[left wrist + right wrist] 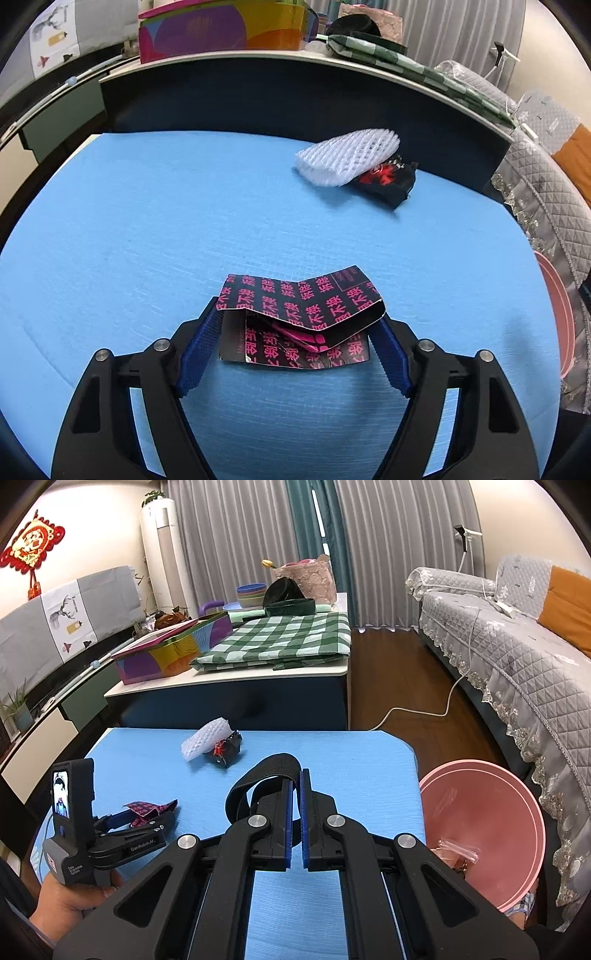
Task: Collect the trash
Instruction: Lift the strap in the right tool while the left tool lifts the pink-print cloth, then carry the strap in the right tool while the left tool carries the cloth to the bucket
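While the left tool (301, 332) lies low over the blue surface (147, 229), its blue fingers (199, 343) stand wide apart on either side of a black wrapper with pink lettering (299, 299); each finger meets an end of that wrapper, though whether they press it cannot be told; the wrapper is folded into a shallow tent, its long axis running left to right across the gap, its open fold facing the camera. Farther off, toward the back right of the surface, a white foam net (343, 158) lies tilted on a crumpled black packet with red print (391, 181), the two touching. Seen from the right wrist, the right tool (295, 786) has its fingers drawn nearly together with nothing between them; just right of the surface sits a pink basin (517, 812) holding a clear plastic scrap (458, 853).
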`<move>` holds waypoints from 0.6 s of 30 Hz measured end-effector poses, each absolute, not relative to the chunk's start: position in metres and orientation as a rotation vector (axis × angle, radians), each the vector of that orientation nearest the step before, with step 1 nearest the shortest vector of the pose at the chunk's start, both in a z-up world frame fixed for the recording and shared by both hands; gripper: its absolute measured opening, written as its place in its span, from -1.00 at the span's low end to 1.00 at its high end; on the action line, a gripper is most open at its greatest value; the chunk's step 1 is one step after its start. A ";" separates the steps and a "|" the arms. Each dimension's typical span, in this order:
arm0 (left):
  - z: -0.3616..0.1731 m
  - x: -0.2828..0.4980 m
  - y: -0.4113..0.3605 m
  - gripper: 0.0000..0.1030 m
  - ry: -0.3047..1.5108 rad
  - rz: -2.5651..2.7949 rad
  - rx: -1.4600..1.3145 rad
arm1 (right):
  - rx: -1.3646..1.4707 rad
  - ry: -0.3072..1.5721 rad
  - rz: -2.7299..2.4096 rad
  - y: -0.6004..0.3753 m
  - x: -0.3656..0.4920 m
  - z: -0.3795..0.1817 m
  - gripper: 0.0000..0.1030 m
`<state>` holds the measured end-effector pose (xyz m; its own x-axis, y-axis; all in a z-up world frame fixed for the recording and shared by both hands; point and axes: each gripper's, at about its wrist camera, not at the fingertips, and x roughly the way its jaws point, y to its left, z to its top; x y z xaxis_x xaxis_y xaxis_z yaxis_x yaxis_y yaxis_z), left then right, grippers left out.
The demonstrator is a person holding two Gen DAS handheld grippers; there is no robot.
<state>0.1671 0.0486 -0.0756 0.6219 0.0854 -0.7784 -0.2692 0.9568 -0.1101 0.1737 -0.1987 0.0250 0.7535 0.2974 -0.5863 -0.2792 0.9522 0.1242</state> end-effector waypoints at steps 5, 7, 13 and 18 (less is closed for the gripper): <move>-0.066 0.165 0.042 0.43 0.846 0.196 -0.203 | 0.023 0.639 0.312 -0.201 0.171 0.026 -0.92; -0.060 0.163 0.039 0.43 0.834 0.193 -0.200 | 0.022 0.637 0.308 -0.204 0.169 0.027 -0.92; -0.042 0.155 0.025 0.43 0.785 0.167 -0.182 | 0.026 0.622 0.302 -0.211 0.161 0.036 -0.92; -0.023 0.145 0.012 0.43 0.724 0.142 -0.153 | 0.038 0.610 0.297 -0.219 0.158 0.041 -0.92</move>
<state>0.1450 0.0123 -0.0229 0.7403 0.0758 -0.6680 -0.1816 0.9792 -0.0901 0.1575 -0.2190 0.0412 0.7783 0.2860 -0.5589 -0.2639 0.9568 0.1221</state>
